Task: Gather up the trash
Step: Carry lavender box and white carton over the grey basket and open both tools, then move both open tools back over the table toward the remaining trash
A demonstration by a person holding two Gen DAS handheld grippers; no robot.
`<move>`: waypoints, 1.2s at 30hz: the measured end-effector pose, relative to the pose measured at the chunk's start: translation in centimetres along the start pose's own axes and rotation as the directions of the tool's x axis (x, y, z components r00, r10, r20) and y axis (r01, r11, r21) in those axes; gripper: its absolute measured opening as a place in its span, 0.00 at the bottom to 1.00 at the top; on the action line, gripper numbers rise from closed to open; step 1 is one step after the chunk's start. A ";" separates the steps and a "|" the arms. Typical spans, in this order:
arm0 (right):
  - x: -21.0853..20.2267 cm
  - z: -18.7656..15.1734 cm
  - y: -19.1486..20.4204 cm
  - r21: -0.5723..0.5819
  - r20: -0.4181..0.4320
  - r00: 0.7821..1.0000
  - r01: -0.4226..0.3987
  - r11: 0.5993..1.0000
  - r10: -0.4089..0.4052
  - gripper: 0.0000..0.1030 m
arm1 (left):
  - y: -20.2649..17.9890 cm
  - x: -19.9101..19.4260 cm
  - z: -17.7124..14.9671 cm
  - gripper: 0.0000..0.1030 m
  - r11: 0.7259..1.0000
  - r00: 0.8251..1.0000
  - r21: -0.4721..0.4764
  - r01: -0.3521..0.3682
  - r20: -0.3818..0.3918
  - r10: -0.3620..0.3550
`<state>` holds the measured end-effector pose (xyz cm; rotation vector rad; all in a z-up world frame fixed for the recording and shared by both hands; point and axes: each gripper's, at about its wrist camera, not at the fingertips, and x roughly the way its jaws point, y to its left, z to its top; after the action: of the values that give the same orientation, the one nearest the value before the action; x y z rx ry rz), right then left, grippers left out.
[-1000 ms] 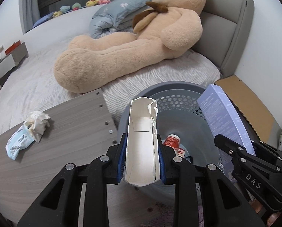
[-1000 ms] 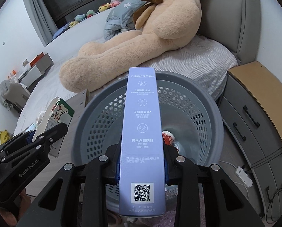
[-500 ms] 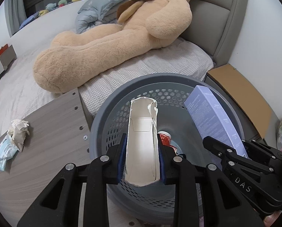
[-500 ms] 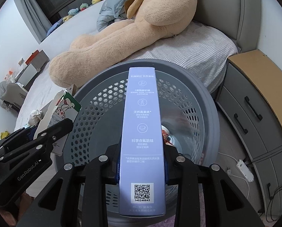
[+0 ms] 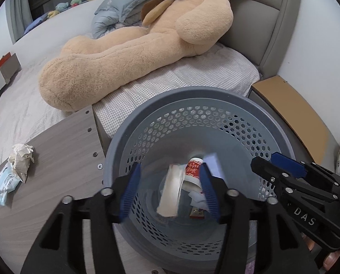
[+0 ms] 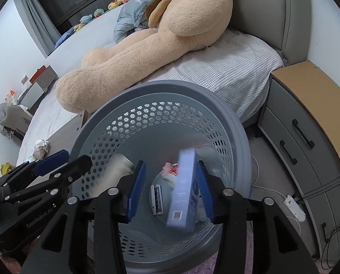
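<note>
Below, a round grey perforated basket [image 5: 215,105] stands between the bed [image 5: 192,77] and a wooden desk [image 5: 55,159], taking in rubbish. Both grippers hover over its mouth with jaws that have just been opening and now stand apart, nothing pressed between the blue pads. Under the left gripper [image 5: 171,189] a white carton [image 5: 171,190] is blurred, loose inside the basket and clear of both pads. Under the right gripper [image 6: 170,189] a long lilac box [image 6: 183,189] hangs tilted and blurred — it lies close to the right-hand pad, though whether it touches cannot be told.

On the basket floor lie a white cup with red print [image 5: 193,171], scraps of white paper [image 5: 198,198] and a small dark flat pack [image 6: 157,196]. The lilac box carries a square code on its lower end; its other print is too blurred to read. Seen from the left wrist camera, the right gripper's body is marked "DAS"; from the right wrist camera, the left gripper's body reads "GenRobot.AI".

Out on the desk, well apart from the basket, a crumpled tissue [image 5: 21,157] rests against a pale blue packet [image 5: 4,182] — rubbish not yet collected. A large tan teddy bear [image 5: 128,50] sprawls across the bed, and a grey nightstand [image 6: 306,123] with black handles stands to the basket's right.
</note>
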<state>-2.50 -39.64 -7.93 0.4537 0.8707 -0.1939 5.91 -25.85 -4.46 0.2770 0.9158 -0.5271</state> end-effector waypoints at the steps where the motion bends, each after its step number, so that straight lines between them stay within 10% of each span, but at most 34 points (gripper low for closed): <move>1: 0.0 0.0 -0.1 0.002 0.000 1.000 0.001 1.000 -0.001 0.43 | 0.0 -0.1 0.0 0.56 1.000 1.000 0.001 -0.002 0.002 0.002; 36: -3.3 -2.5 3.6 -0.045 0.049 0.999 0.003 0.999 -0.001 0.55 | 3.7 -5.6 -2.6 0.71 0.996 0.994 -0.082 -0.044 0.099 0.052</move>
<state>-5.10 -35.35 -5.65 0.4044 0.8263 -0.1865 3.42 -19.83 -1.45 0.1976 0.8279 -0.4553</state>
